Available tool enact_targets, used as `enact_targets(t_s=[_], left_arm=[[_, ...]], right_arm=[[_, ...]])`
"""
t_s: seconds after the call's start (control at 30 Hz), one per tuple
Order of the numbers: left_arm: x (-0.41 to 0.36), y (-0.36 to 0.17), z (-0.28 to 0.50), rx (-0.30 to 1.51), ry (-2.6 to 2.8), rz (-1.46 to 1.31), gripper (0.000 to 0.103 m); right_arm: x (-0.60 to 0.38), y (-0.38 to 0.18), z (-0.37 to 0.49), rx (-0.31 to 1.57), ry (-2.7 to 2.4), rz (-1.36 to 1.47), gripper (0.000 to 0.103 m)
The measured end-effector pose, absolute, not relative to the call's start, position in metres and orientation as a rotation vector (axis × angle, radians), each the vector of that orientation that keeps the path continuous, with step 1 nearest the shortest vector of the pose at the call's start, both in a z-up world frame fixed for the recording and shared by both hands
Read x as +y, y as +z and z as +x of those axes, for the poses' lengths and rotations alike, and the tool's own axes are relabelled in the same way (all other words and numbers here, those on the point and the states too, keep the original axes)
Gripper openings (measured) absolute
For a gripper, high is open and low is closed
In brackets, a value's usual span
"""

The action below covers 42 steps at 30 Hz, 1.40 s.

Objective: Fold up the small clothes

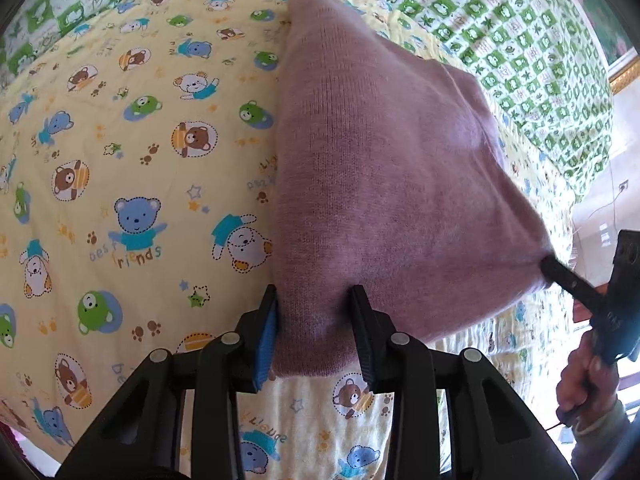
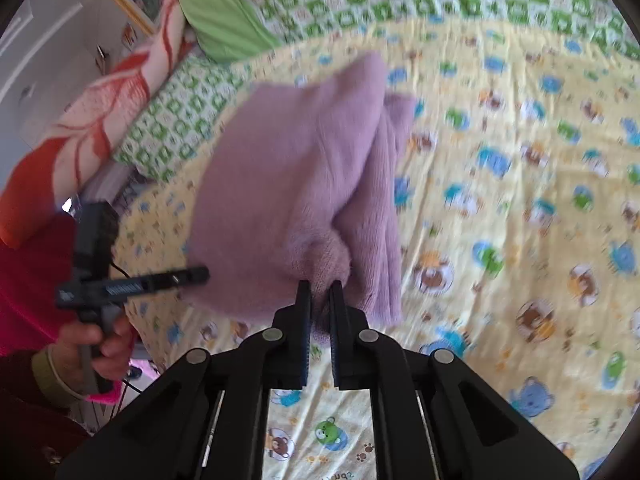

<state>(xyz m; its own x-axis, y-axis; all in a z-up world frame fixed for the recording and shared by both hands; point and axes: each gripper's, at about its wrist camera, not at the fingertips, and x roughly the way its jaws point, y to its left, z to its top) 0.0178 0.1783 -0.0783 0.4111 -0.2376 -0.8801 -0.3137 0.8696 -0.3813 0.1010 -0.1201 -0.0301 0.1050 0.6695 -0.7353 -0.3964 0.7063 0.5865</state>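
Both my grippers hold one hem of the knit, so the coming fold turns on how that held edge lies against the cloth beyond it.

Left gripper [image 1: 314, 312]: jaws part closed, pads pressed on a thick bunch of the near edge of the purple knit [image 1: 384, 168]. Right gripper [image 2: 320, 304]: jaws nearly together, pinching a thin gathered corner of the same knit [image 2: 288, 184]. In the left view its tip shows at the knit's right corner [image 1: 550, 268], held by a hand [image 1: 584, 380].

Near edge runs side to side between the two grips, raised off the sheet [image 1: 120, 160]. From there the knit stretches away from me, narrowing to a far end that rests on the sheet near the green quilt [image 1: 520, 60]. Long axis: straight ahead, roughly square to the held edge.

Judgement: a fold would carry the near edge forward over the far end; both hands sit equally near, one per corner. Right view blurred, so layers under the knit are unclear
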Motion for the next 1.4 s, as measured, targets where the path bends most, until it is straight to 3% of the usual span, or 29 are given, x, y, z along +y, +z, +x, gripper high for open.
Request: enact_targets(t_s=[0.1,0.23,0.5,0.73,0.9,1.07,1.4], left_arm=[[0.179,-0.081,0.016,1.166,0.048,-0.548,0.034],[0.178,-0.085,0.02,1.176,0.042,-0.553,0.035],[0.175,-0.081,0.015,1.176,0.059,-0.564,0.049],[0.185,-0.075,0.003,1.171,0.073,-0.553,0.053],[0.186,-0.063,-0.005,1.138,0.097,-0.491,0.056],[0.181,-0.05,-0.017,1.077,0.133,-0.416,0.068],[0.163,-0.046,-0.031,1.074,0.123,-0.338,0.069]], right_arm=[[-0.129,-0.029,0.104,1.232,0.778,0.226,0.008],[-0.127,-0.069,0.105,1.315,0.72,0.182,0.008],[-0.126,-0.085,0.106,1.337,0.631,0.179,0.01],[-0.128,-0.046,0.1,1.266,0.631,0.171,0.041],[-0.128,-0.024,0.092,1.218,0.654,0.218,0.041],[-0.107,-0.016,0.082,1.202,0.711,0.2,0.047],[-0.085,-0.059,0.097,1.281,0.696,0.235,0.054]])
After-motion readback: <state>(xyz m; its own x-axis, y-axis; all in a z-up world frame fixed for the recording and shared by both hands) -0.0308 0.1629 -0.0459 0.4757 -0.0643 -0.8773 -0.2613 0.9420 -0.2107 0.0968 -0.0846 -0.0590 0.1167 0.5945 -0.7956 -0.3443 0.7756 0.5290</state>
